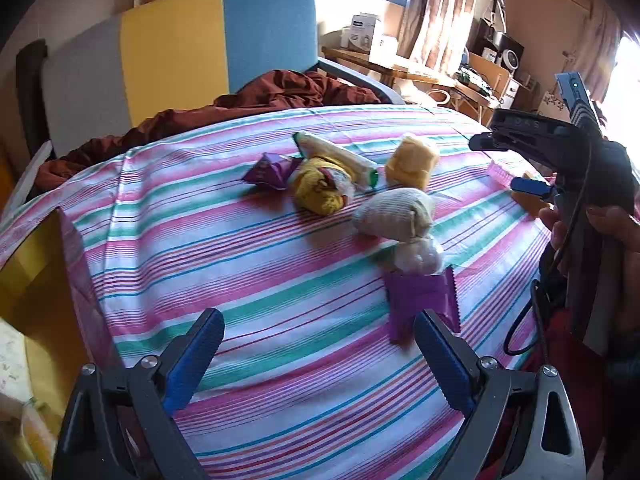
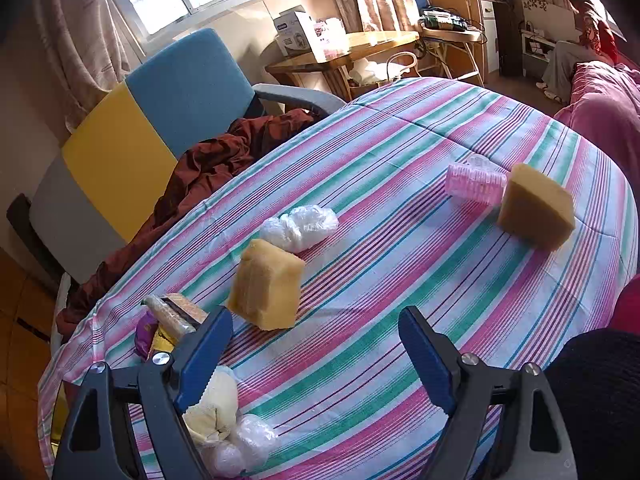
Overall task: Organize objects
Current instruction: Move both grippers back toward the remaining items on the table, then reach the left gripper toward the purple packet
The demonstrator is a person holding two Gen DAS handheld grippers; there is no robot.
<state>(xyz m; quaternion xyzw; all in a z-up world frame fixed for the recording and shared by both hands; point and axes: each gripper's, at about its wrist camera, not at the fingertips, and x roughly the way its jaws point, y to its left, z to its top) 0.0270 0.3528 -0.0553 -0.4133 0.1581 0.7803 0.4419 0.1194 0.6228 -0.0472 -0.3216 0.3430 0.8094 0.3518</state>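
Observation:
On the striped tablecloth [image 1: 260, 280] lies a cluster: a purple packet [image 1: 272, 170], a yellow sock ball [image 1: 320, 192], a wafer packet [image 1: 340, 156], a yellow sponge [image 1: 412, 162], a cream sock ball [image 1: 394, 214], a plastic wad [image 1: 420, 256] and a second purple packet [image 1: 420, 300]. My left gripper [image 1: 318, 320] hangs open over bare cloth just short of that packet. My right gripper [image 2: 316, 316] is open too, nothing between its fingers; a sponge [image 2: 266, 284] stands just beyond its left finger. Farther right sit a pink roller [image 2: 476, 186] and another sponge [image 2: 536, 206].
A chair with a grey, yellow and blue back [image 1: 172, 56] holds a brown cloth [image 1: 248, 100] behind the table. A wooden side table [image 2: 360, 48] with boxes stands by the window. A person [image 2: 588, 20] sits far right, beyond a pink-covered seat [image 2: 600, 112].

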